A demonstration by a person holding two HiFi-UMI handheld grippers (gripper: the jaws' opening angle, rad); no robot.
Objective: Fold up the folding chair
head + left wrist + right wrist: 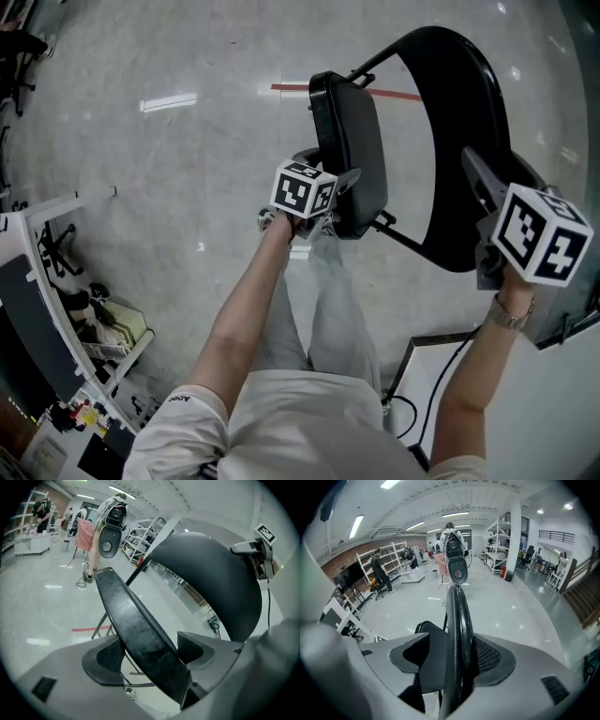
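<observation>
Head view half-hides both grips (behind cubes (302, 189)): left gripper (151, 652) clamps seat (133, 620), right gripper (457, 656) backrest (457, 613).

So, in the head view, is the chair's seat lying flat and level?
No, the seat stands tipped up steeply, almost on edge, near the backrest.

Head camera overhead; both gripper cameras close, seemingly on chair (459, 141)

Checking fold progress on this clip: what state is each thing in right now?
left tongs: shut on seat edge.
right tongs: shut on backrest rim.
seat: tipped up steeply, no longer level.
folding chair: partly folded, seat not yet against backrest.
</observation>
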